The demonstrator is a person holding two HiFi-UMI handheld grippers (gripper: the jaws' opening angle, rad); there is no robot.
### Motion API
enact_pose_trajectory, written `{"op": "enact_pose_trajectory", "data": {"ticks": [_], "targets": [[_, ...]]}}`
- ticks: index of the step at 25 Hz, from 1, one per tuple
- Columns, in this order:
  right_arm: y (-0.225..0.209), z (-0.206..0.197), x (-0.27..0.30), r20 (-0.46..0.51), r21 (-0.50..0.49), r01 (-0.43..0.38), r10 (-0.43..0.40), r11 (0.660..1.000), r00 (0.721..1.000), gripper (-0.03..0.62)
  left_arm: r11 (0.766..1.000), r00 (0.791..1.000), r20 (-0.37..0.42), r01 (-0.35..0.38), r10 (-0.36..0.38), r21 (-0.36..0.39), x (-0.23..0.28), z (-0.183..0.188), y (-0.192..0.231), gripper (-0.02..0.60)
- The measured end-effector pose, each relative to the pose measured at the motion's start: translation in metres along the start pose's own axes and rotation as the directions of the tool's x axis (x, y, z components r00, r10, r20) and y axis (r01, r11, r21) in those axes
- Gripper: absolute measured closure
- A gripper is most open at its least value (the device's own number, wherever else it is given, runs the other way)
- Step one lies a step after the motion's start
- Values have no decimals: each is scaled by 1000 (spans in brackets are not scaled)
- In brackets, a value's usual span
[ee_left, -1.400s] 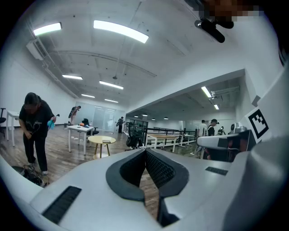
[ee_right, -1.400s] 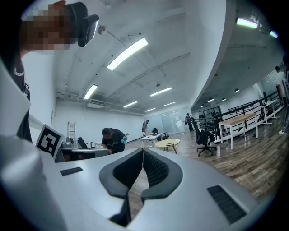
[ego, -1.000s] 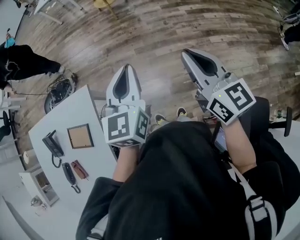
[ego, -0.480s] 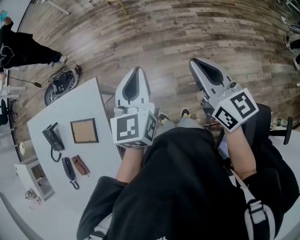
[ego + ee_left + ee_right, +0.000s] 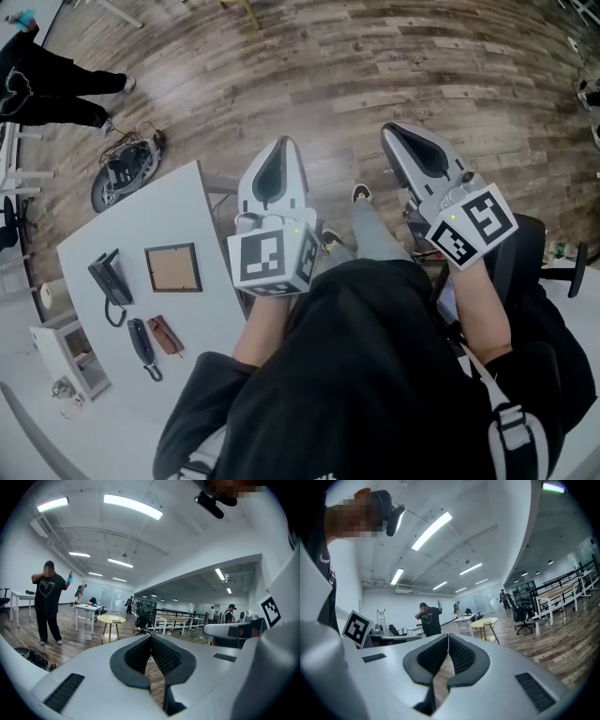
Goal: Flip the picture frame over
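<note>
"Where is the frame [image 5: 172,268]?"

"It lies flat on the table [image 5: 208,314], off to my left, back from every edge. The table is bare on its right side."

"And your tongs?"

"My left tongs [image 5: 283,142] and right tongs [image 5: 390,127] are both shut and empty. They are over the floor [image 5: 375,66], past the table's edge."

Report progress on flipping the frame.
Done: nothing. The frame lies flat on the table, brown panel up, untouched.
In hand: nothing. The left tongs and right tongs are shut and empty, out over the floor beside the table.
Left: reach the frame, grip it, turn it over.
</note>
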State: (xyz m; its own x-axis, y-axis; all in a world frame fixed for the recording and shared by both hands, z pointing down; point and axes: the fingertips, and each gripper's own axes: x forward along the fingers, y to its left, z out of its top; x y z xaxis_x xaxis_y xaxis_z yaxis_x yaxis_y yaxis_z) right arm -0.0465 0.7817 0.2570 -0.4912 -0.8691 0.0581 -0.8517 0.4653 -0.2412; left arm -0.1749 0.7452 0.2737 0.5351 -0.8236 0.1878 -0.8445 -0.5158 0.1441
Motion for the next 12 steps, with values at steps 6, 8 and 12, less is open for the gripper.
{"op": "enact_pose_trajectory", "data": {"ticks": [6,8,12], "targets": [[-44,3,24,3,18,-32,32,999,999,576,1000,1000,-5,-26,27,12,50,12,-3,560],[-66,9,30,8,28,-40,40,999,999,576,999,1000,-5,-23,23,27,73,12,-9,560],[-111,23,41,31,11,-40,40,999,999,576,998,999,-19,-24,25,53,117,15,-25,560]]}}
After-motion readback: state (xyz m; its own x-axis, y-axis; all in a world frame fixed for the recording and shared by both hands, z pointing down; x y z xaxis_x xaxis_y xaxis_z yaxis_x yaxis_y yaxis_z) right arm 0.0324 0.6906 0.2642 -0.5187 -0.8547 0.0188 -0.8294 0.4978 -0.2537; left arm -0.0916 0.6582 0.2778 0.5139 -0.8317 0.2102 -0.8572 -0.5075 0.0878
